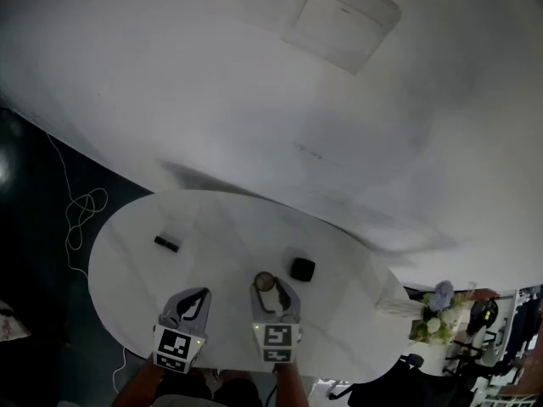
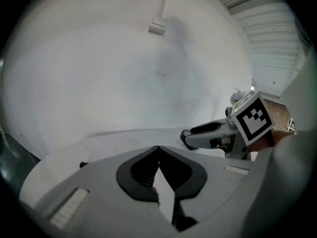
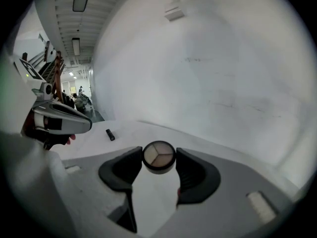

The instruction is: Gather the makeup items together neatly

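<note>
A round eyeshadow palette (image 3: 159, 156) with three tan shades sits between the pads of my right gripper (image 3: 159, 158), which is shut on it from both sides. In the head view the palette (image 1: 265, 281) is over the near middle of the white oval table (image 1: 229, 227). A black square compact (image 1: 302, 269) lies just right of it. A small black lipstick tube (image 1: 166, 243) lies at the table's left and also shows in the right gripper view (image 3: 110, 135). My left gripper (image 1: 200, 295) hovers to the left of the right one, its jaws (image 2: 158, 148) shut and empty.
The table's near edge runs just below both grippers. A white cable (image 1: 85, 210) trails over the dark floor to the left. A bunch of flowers (image 1: 437, 312) stands beyond the table's right end. A pale wall rises behind the table.
</note>
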Demonstrator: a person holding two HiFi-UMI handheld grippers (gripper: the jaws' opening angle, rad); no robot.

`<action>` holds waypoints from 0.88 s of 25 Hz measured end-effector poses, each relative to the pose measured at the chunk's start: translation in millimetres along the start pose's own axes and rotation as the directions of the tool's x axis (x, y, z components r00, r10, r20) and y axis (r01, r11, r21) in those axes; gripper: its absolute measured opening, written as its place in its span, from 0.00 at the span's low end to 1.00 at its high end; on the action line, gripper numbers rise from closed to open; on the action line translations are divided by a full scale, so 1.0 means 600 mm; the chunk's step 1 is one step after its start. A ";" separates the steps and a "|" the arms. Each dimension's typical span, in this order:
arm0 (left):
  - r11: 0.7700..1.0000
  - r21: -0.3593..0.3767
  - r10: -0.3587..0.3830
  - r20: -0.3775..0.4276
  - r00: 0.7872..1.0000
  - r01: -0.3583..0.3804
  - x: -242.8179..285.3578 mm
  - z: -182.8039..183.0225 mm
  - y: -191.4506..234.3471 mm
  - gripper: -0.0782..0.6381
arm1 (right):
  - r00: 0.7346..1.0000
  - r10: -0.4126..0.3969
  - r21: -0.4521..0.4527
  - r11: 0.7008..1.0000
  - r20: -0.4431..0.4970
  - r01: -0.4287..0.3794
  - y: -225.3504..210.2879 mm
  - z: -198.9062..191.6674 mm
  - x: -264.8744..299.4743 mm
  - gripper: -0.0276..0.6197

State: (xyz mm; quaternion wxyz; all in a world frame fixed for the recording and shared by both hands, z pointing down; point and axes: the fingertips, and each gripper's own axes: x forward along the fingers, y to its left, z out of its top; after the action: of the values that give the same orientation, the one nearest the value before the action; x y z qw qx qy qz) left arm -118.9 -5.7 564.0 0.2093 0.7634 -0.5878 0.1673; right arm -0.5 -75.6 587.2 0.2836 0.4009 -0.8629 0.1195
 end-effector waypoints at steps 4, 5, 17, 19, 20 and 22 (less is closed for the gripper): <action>0.997 0.039 -0.060 0.014 0.998 0.059 0.002 0.025 -0.040 0.12 | 0.998 -0.063 0.029 0.998 0.014 0.062 -0.026 -0.001 -0.052 0.37; 0.996 0.048 -0.076 0.017 0.997 0.075 0.003 0.028 -0.052 0.12 | 0.997 -0.080 0.037 0.996 0.018 0.080 -0.033 -0.003 -0.067 0.37; 0.961 0.136 -0.243 0.015 0.970 0.239 0.011 0.042 -0.197 0.12 | 0.961 -0.277 0.149 0.950 0.007 0.273 -0.123 -0.083 -0.213 0.37; 0.958 0.139 -0.256 0.013 0.967 0.252 0.013 0.039 -0.216 0.12 | 0.955 -0.296 0.162 0.942 0.000 0.292 -0.135 -0.100 -0.230 0.37; 0.955 0.142 -0.263 0.009 0.965 0.259 0.014 0.037 -0.226 0.12 | 0.952 -0.305 0.167 0.939 -0.003 0.301 -0.141 -0.108 -0.239 0.37; 0.950 0.151 -0.278 -0.001 0.961 0.274 0.015 0.030 -0.246 0.12 | 0.947 -0.322 0.178 0.931 -0.010 0.319 -0.152 -0.124 -0.256 0.37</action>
State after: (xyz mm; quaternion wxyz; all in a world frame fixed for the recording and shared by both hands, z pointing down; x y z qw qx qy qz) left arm 26.3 10.0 535.1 0.1667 0.8533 -0.4632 0.1721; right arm 177.7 -6.6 555.4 0.2541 0.5609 -0.7747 0.1439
